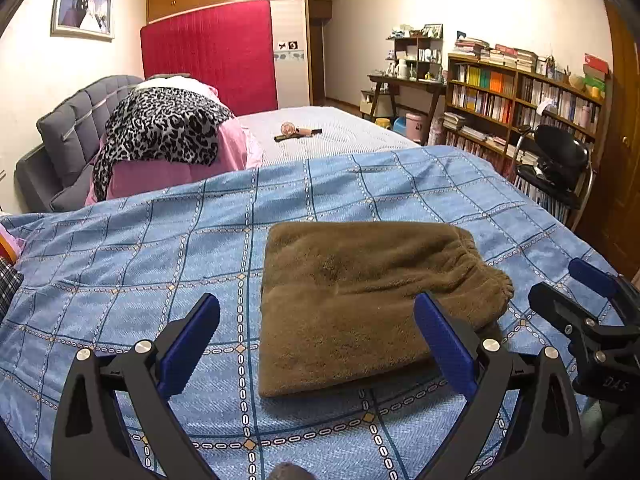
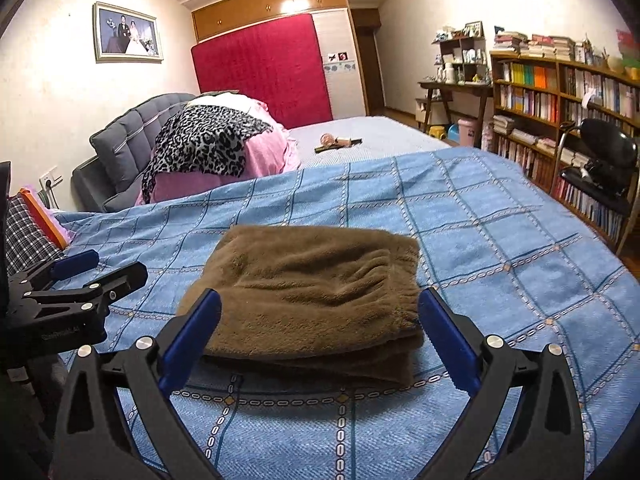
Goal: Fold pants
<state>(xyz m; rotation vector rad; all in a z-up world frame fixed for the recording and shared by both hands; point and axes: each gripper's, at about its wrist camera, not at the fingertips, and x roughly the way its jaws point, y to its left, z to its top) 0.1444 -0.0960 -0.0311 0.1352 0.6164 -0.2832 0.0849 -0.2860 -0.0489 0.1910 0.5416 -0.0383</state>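
Both sets of tongs are wide apart and empty: the left gripper (image 1: 318,344) hangs over the near left edge of the brown pants (image 1: 360,300), the right gripper (image 2: 320,344) frames their near edge. The pants lie folded into a thick stack on the blue checked bedspread (image 2: 500,248), apparently untouched, though the blue pads (image 2: 448,344) overlap their edge. Beyond, a leopard-print cloth (image 1: 160,128) drapes pink bedding (image 1: 168,180).
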